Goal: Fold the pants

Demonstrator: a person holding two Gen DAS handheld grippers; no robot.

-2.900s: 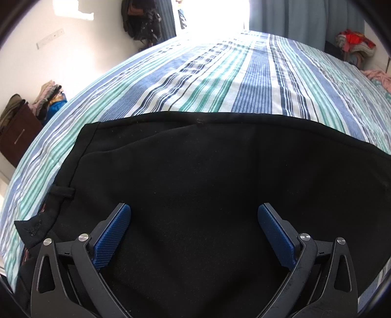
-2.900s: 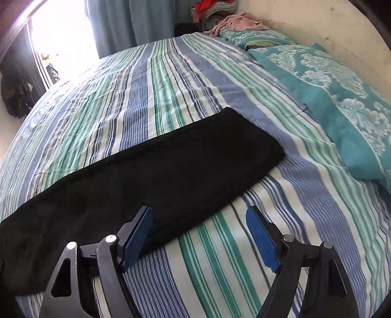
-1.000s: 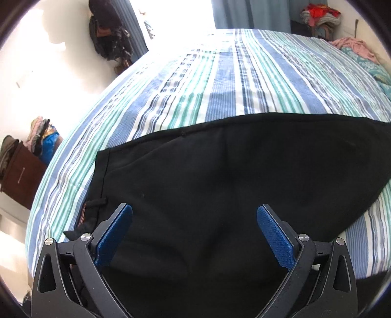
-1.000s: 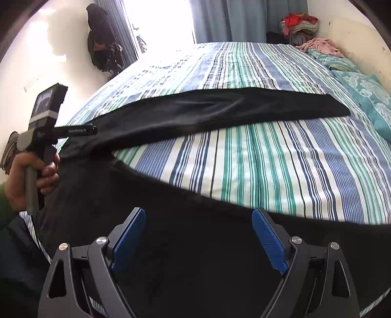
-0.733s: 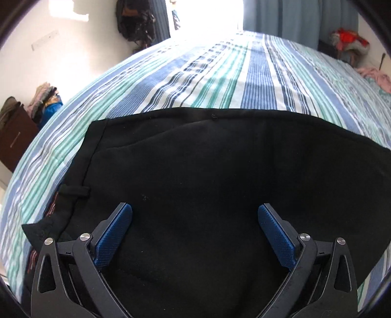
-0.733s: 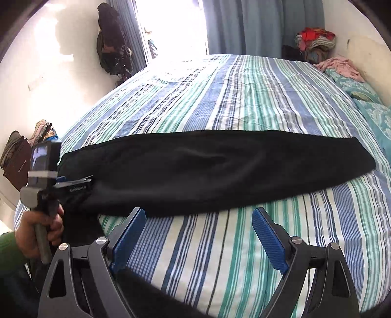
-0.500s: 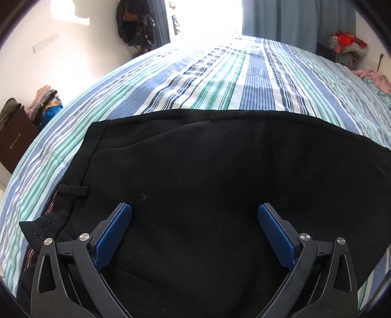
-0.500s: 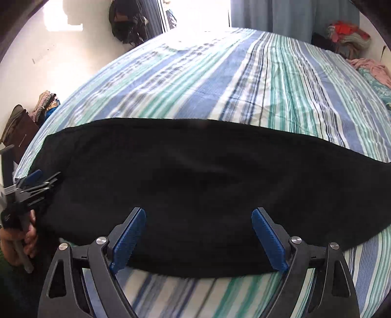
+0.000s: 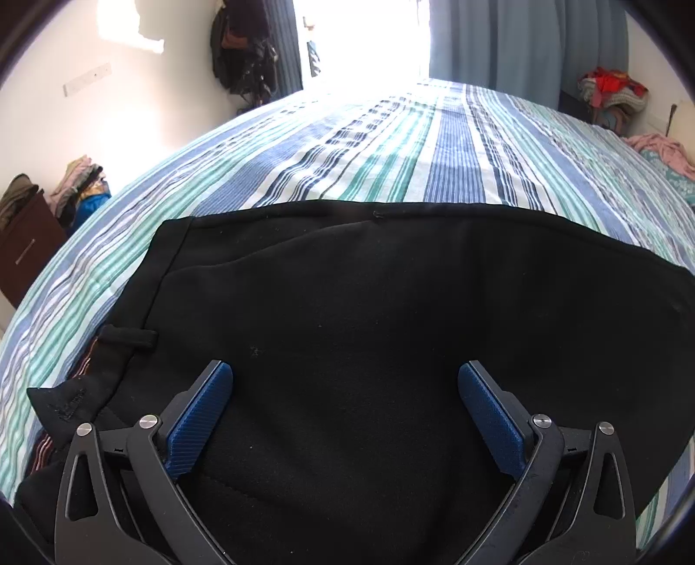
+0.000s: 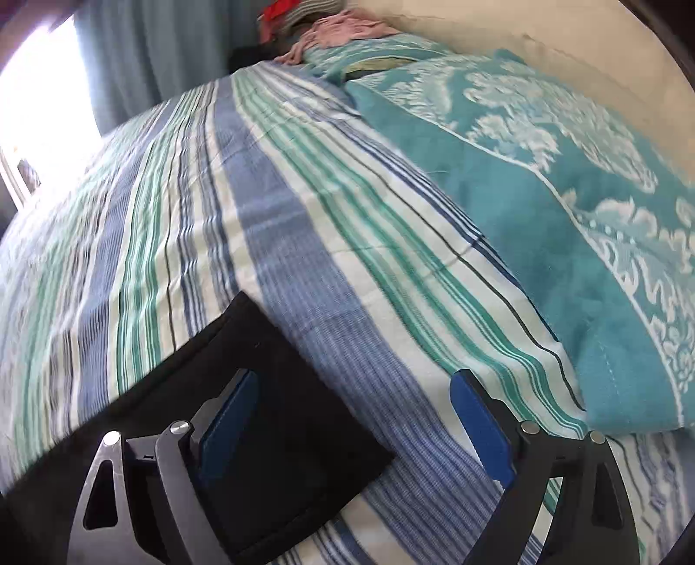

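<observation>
Pants (image 9: pixel 369 339), black, spread flat on striped bed (image 9: pixel 391 147), long axis running left to right across near edge. Waist end at left in left wrist view, with belt loop (image 9: pixel 128 337) and turned-out corner of waistband (image 9: pixel 65 402) showing coloured lining stripes. Left tool (image 9: pixel 345 417) poised over seat area of pants, pointing steeply down, blue pads (image 9: pixel 200 423) spread wide, nothing pinched between them, black cloth filling whole gap beneath. Contact between pads and cloth: cannot tell. Right tool (image 10: pixel 354 428) above cuff end of legs (image 10: pixel 278 417), jaws wide and opening a touch more, nothing gripped; left pad (image 10: pixel 228 428) over black cloth, right pad (image 10: pixel 480 434) over bare striped sheet, hem edge of legs crossing gap between them on a slant. Right wrist view smeared with motion blur. Teal patterned pillow (image 10: pixel 564 217) just beyond right pad, lying along headboard side, well clear of hem. Pink garment (image 10: pixel 343 26) and red heap at far corner of bed, beside curtains (image 9: pixel 521 43). Dark clothes hanging (image 9: pixel 243 48) on wall near bright doorway, brown cabinet (image 9: pixel 21 243) with piled laundry at far left of left wrist view.
</observation>
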